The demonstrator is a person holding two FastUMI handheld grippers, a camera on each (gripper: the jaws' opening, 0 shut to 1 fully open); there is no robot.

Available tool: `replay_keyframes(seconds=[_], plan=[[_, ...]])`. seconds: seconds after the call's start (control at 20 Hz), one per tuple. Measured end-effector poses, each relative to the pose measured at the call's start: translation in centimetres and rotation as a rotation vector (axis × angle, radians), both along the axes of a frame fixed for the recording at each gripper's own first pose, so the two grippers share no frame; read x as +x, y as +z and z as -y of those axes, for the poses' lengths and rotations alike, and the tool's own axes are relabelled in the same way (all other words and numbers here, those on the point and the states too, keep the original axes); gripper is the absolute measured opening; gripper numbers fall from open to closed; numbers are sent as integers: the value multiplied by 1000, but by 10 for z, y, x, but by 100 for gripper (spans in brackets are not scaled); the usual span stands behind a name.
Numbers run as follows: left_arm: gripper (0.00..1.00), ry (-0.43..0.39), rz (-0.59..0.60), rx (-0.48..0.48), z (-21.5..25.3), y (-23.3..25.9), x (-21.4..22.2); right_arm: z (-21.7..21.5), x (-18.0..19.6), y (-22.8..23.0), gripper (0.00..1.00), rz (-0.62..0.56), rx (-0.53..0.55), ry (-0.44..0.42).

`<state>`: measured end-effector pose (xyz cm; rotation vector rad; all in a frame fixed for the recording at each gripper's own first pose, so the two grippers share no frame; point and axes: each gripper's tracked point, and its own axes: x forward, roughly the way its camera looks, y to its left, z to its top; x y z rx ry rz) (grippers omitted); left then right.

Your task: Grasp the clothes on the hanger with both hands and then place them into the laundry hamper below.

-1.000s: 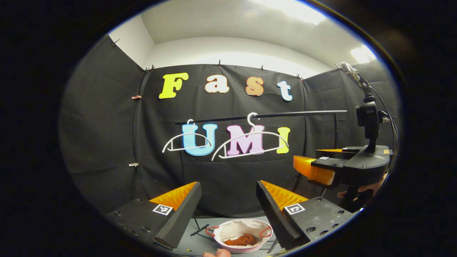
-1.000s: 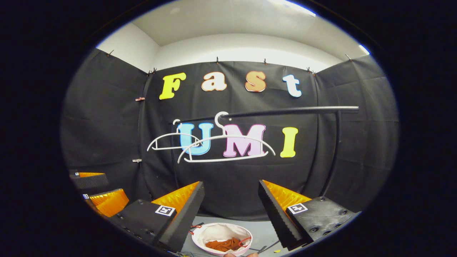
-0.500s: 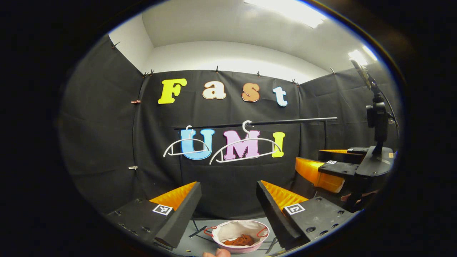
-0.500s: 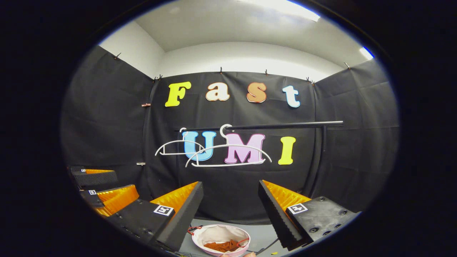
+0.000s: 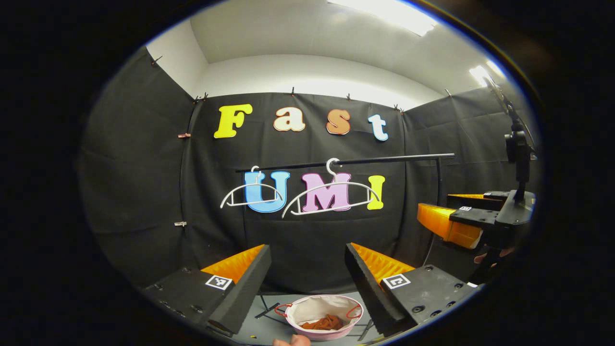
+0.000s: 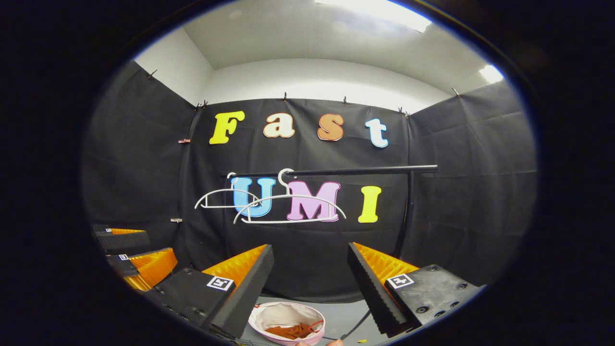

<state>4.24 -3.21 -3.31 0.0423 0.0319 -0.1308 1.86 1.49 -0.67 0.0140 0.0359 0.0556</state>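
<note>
In the left gripper view we see our left hand-held gripper (image 5: 307, 274) at six o'clock with its two fingers spread wide and nothing between them. The right hand-held gripper (image 6: 310, 276) in the right gripper view stands just as wide apart and holds nothing; it also shows at three o'clock of the left gripper view, with a hand (image 5: 492, 254) under it. The rust-coloured clothes (image 5: 323, 323) lie inside the laundry hamper (image 5: 312, 307), a round pink-rimmed one with a pale lining, down on the grey floor (image 5: 269, 329) at six o'clock between our fingers. Above it, at the centre, two bare white hangers (image 5: 331, 198) hang side by side from a black rail (image 5: 384, 158).
</note>
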Motion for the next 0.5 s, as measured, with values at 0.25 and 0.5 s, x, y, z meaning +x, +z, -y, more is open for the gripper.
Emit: replay_keyframes(seconds=[0.25, 0.5], plan=[[98, -4, -4, 10, 5, 0, -1, 3, 3, 2, 99, 5, 9, -4], [98, -7, -7, 14, 8, -2, 2, 4, 7, 1, 99, 0, 16, -7]])
